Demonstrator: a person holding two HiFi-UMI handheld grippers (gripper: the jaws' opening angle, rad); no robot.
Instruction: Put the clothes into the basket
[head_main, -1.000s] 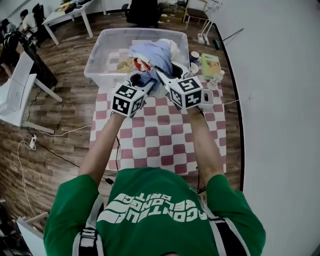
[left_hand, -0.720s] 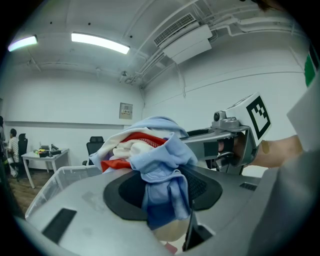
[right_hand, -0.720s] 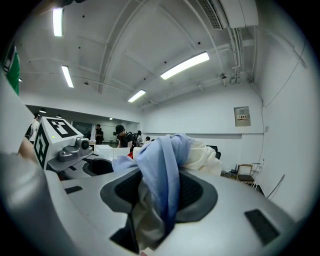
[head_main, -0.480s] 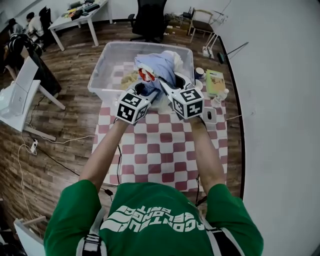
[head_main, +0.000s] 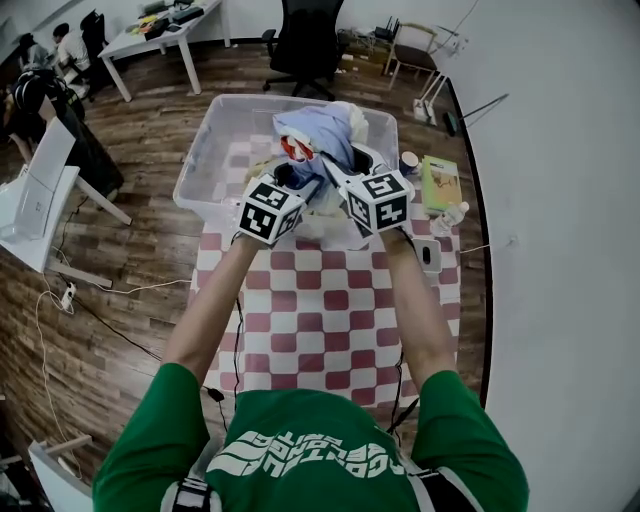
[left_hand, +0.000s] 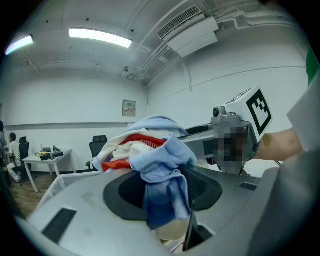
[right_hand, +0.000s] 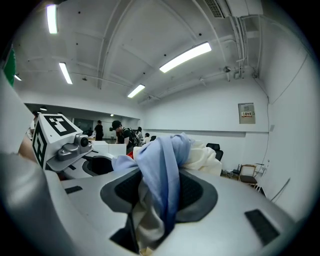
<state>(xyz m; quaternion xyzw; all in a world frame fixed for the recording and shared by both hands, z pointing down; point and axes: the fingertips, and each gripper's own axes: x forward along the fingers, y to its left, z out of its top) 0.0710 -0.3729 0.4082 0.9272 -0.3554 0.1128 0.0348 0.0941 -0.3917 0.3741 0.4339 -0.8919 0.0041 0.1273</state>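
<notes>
A bundle of clothes (head_main: 318, 133), light blue, white and red, hangs between both grippers above the clear plastic basket (head_main: 215, 140) at the table's far end. My left gripper (head_main: 284, 180) is shut on the bundle's blue cloth (left_hand: 162, 165), which bulges out between its pads. My right gripper (head_main: 338, 172) is shut on the blue and cream folds (right_hand: 162, 185) of the same bundle. In the left gripper view the right gripper's marker cube (left_hand: 252, 107) shows close beside. The bundle sits over the basket's right half in the head view.
The basket stands on a red and white checkered tablecloth (head_main: 320, 300). A green book (head_main: 440, 183), a cup (head_main: 408, 160) and a bottle (head_main: 450, 215) lie right of the basket. An office chair (head_main: 305, 45) and desks (head_main: 160, 30) with people stand beyond.
Both grippers have carried the bundle forward, away from the person, from the basket's near rim to over its inside. The grip on the cloth looks the same.
</notes>
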